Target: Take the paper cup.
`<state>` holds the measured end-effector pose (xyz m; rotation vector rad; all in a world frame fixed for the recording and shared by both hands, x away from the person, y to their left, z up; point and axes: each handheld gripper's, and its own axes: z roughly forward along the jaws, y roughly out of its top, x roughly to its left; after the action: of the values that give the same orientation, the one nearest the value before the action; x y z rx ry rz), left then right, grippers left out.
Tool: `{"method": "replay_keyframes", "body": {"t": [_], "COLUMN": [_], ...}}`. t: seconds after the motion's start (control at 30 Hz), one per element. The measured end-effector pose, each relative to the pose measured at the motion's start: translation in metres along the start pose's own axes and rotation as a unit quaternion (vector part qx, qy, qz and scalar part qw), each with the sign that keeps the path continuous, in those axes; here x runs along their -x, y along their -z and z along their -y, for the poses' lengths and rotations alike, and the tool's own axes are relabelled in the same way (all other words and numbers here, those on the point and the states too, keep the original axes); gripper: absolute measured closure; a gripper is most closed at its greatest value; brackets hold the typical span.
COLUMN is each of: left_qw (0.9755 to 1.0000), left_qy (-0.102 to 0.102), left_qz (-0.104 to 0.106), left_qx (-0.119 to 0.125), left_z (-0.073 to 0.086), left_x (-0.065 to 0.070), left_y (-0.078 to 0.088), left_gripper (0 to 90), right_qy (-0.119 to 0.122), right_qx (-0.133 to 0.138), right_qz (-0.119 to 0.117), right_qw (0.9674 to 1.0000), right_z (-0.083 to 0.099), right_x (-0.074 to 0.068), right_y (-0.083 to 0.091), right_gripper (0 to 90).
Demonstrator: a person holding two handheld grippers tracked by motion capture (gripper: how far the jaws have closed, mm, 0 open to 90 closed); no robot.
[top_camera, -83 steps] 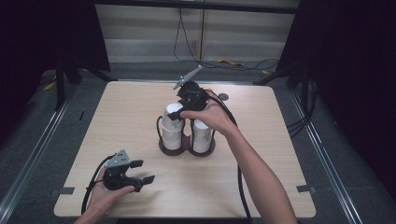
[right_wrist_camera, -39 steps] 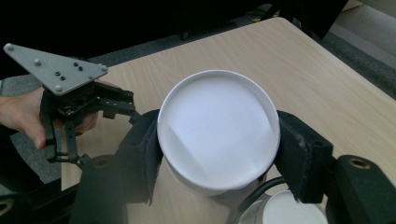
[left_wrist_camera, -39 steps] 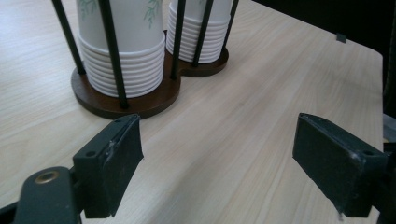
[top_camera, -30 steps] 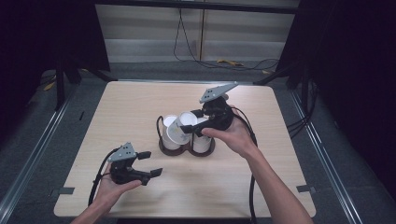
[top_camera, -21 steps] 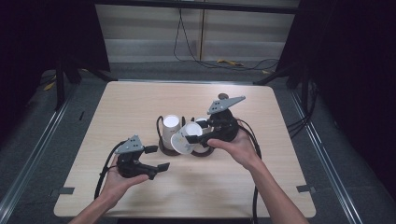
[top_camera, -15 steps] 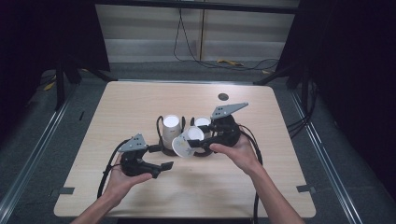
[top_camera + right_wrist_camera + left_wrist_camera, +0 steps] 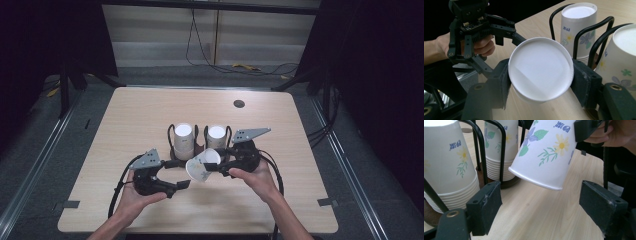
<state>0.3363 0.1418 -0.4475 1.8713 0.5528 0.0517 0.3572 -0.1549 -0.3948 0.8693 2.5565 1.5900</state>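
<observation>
A flowered white paper cup (image 7: 201, 169) (image 7: 546, 155) hangs tilted just above the table, with my right gripper (image 7: 218, 162) (image 7: 540, 82) shut on it; its white base (image 7: 541, 72) faces the right gripper view. Behind it a black wire holder (image 7: 171, 131) keeps two upside-down cup stacks, left (image 7: 183, 140) and right (image 7: 216, 136). My left gripper (image 7: 177, 176) (image 7: 542, 205) stands open close in front of the cup's rim. The rim hangs above the gap between the jaws, touching neither. The left gripper (image 7: 481, 27) also shows beyond the cup in the right gripper view.
The wooden table (image 7: 140, 110) has a small dark round spot (image 7: 239, 104) at the back right. Cables trail from both grippers toward the front edge. Dark floor and metal rails surround the table.
My right gripper has brought the single cup down from above the stacks toward the front and tilted it. The left gripper has lifted and moved right, up to the cup.
</observation>
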Motion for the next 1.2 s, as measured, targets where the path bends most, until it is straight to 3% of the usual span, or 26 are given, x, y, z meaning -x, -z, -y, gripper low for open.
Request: {"method": "replay_keyframes", "body": {"t": [0.2, 0.5, 0.87, 1.2], "left_qw": [0.9999, 0.9996, 0.9994, 0.9989], "left_qy": [0.006, -0.007, -0.008, -0.022], "left_qz": [0.008, 0.016, 0.026, 0.025], "left_qx": [-0.008, -0.023, -0.024, -0.034], "left_z": [0.007, 0.009, 0.012, 0.014], "left_x": [-0.002, 0.001, -0.002, -0.001], "left_y": [-0.003, -0.007, -0.004, -0.010], "left_gripper": [15.8, 16.0, 16.1, 18.3], "right_qy": [-0.010, -0.028, -0.036, -0.032], "right_qx": [0.010, 0.014, 0.021, 0.021], "right_qz": [-0.016, -0.023, -0.044, -0.055], "right_qw": [0.9998, 0.9993, 0.9982, 0.9977], "right_z": [0.012, 0.026, 0.028, 0.025], "right_x": [0.000, 0.001, -0.002, -0.005], "right_y": [-0.005, -0.010, -0.016, -0.021], "right_gripper": [38.2, 38.2, 38.2, 38.3]}}
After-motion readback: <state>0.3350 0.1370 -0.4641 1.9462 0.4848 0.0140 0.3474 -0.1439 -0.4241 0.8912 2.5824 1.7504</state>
